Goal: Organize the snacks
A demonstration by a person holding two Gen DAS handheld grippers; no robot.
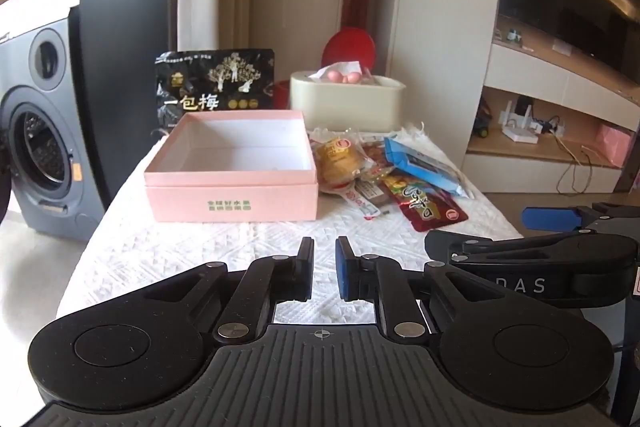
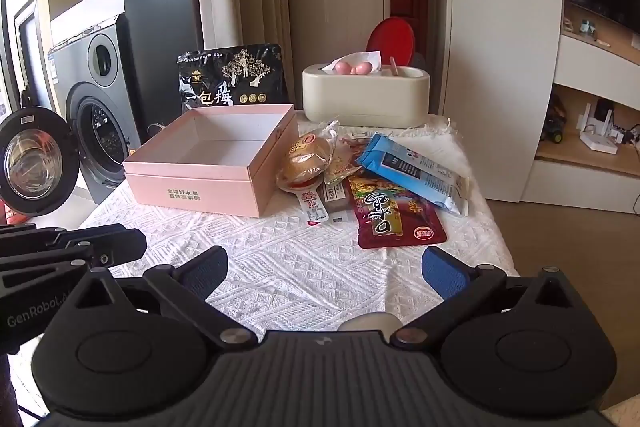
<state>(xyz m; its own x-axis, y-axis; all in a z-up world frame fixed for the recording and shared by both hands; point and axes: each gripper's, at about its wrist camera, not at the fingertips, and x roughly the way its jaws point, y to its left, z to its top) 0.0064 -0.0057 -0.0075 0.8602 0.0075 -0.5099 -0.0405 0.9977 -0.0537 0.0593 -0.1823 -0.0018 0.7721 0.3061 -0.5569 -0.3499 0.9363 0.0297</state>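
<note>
The left gripper is held low over the near part of the white patterned tablecloth, its fingers drawn in to a narrow gap with nothing between them and nothing touched. It is pointed toward the pink box, which lies well ahead of it. The right gripper is spread wide, its blue pads set far apart over bare cloth, and nothing is gripped or touched by it. It is levelled toward the heap of snacks, the nearest of which, a red snack packet, lies just beyond its fingertips. The two grippers are held side by side above the near edge of the table, each being seen at the margin of the other's view.

The pink box is seen open, with no snack visible inside it. Just to its right a round yellow pastry in clear wrap is lying close against the box wall, and a blue packet is resting partly on the red one, with smaller wrapped pieces between them. A black plum bag is stood upright behind the box, and a cream tissue holder is placed at the far edge of the cloth.
</note>
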